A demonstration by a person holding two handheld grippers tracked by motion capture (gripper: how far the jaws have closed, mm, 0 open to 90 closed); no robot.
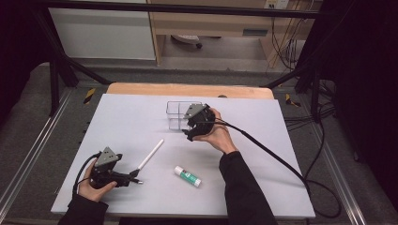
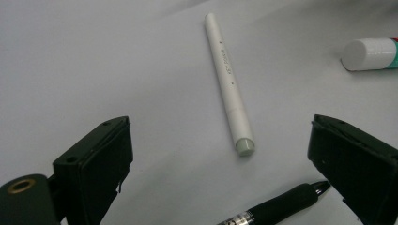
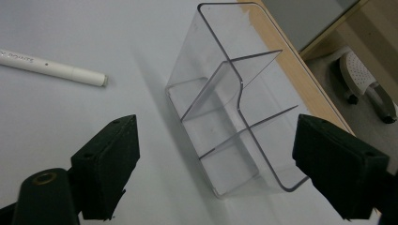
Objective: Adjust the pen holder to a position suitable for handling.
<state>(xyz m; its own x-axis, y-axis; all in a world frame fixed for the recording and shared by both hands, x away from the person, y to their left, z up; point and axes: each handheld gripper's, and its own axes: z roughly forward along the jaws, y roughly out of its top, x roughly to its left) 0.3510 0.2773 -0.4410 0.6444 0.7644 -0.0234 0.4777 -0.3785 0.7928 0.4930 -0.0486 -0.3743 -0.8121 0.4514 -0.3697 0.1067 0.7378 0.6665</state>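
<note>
1. My left claw [image 1: 133, 177] rests low at the near left of the white surface [image 1: 126, 122], its jaws wide apart and gripping nothing; a black pen [image 2: 277, 203] lies between them.
2. Just beyond it the white marker [image 1: 151, 154] lies slanted.
3. The glue stick [image 1: 187, 176] lies near the front, right of the marker.
4. My right claw [image 1: 190, 129] hovers at the clear divided organizer [image 3: 234, 108], which stands toward the far edge; its jaws are apart, either side of the organizer, not pressing it.
</note>
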